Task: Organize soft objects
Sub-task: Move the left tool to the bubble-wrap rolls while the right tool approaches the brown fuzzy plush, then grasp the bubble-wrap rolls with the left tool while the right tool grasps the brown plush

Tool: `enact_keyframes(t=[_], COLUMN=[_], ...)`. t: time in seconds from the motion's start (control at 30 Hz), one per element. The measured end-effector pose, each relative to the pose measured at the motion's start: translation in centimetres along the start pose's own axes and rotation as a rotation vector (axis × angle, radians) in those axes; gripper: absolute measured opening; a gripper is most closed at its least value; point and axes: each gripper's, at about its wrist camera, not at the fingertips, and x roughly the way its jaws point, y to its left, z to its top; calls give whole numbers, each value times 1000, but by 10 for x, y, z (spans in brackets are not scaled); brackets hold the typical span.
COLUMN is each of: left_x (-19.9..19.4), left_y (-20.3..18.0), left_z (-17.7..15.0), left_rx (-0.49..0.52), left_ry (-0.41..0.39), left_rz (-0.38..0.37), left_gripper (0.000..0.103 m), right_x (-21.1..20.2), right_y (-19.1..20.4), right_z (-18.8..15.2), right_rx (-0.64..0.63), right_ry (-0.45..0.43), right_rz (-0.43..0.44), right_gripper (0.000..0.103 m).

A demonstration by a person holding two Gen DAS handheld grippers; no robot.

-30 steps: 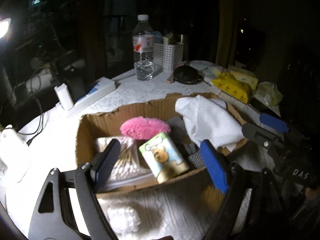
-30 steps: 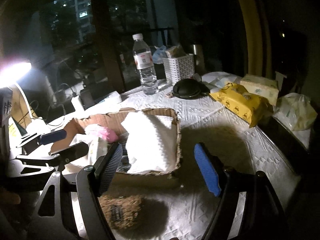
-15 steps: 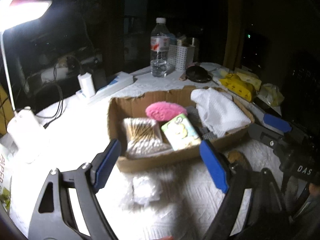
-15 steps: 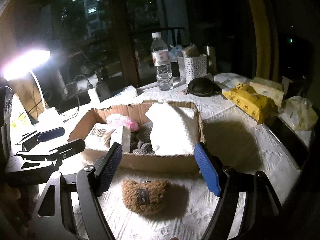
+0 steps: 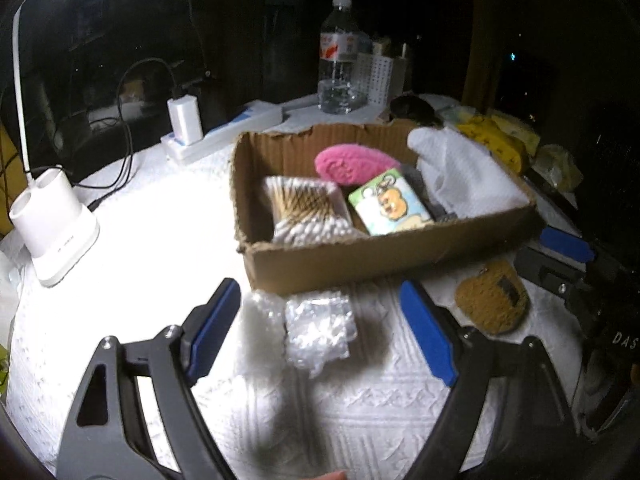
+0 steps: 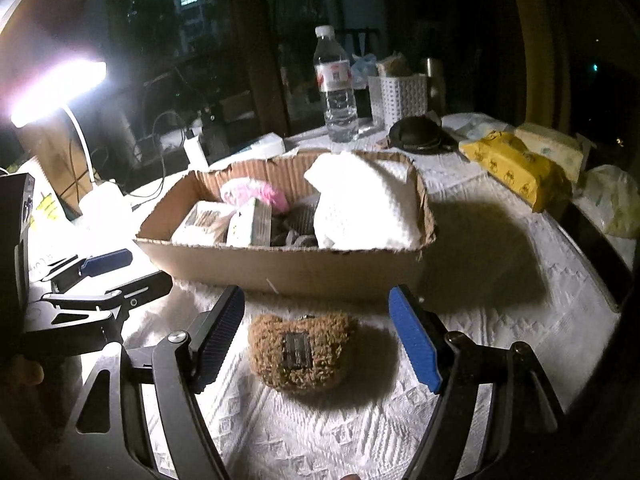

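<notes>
A cardboard box [image 5: 360, 254] [image 6: 288, 268] on the white tablecloth holds a pink puff [image 5: 352, 162], a cotton swab pack [image 5: 306, 204], a cartoon tissue pack [image 5: 390, 204] and a white cloth [image 5: 464, 174] [image 6: 360, 204]. A clear bag of cotton balls [image 5: 318, 328] lies in front of the box, between the fingers of my open, empty left gripper [image 5: 324, 332]. A brown fuzzy pouch [image 6: 302, 352] [image 5: 492, 300] lies in front of the box, between the fingers of my open, empty right gripper [image 6: 316, 332].
A lamp base [image 5: 52, 232] stands left. A water bottle [image 6: 338, 88], white basket [image 6: 400, 96], black pouch [image 6: 416, 134] and power strip [image 5: 224, 132] are behind the box. Yellow wipes [image 6: 520, 168] and a plastic bag [image 6: 612, 200] lie right, near the table edge.
Both grippers have pulled back from the box and dropped lower. The cotton ball bag now lies between the left fingers, the brown pouch between the right fingers.
</notes>
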Motion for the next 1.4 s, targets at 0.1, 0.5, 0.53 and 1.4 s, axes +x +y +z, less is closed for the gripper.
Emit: enact_keyframes(t=[0.1, 0.5, 0.53, 1.4], left_x=[4, 9, 8, 28], left_y=[0, 11, 11, 10], left_z=[-5, -6, -6, -11], left_rx=[5, -12, -13, 1], left_ry=[16, 23, 22, 119], left_rz=[13, 56, 56, 4], left_gripper=[83, 84, 84, 66], right_x=[6, 25, 25, 34], right_y=[1, 5, 5, 13], right_z=[-4, -14, -14, -21], right_rx=[-6, -29, -27, -85], right_ry=[26, 92, 92, 123], right_rz=[5, 10, 10, 9], right_gripper=[78, 78, 78, 59])
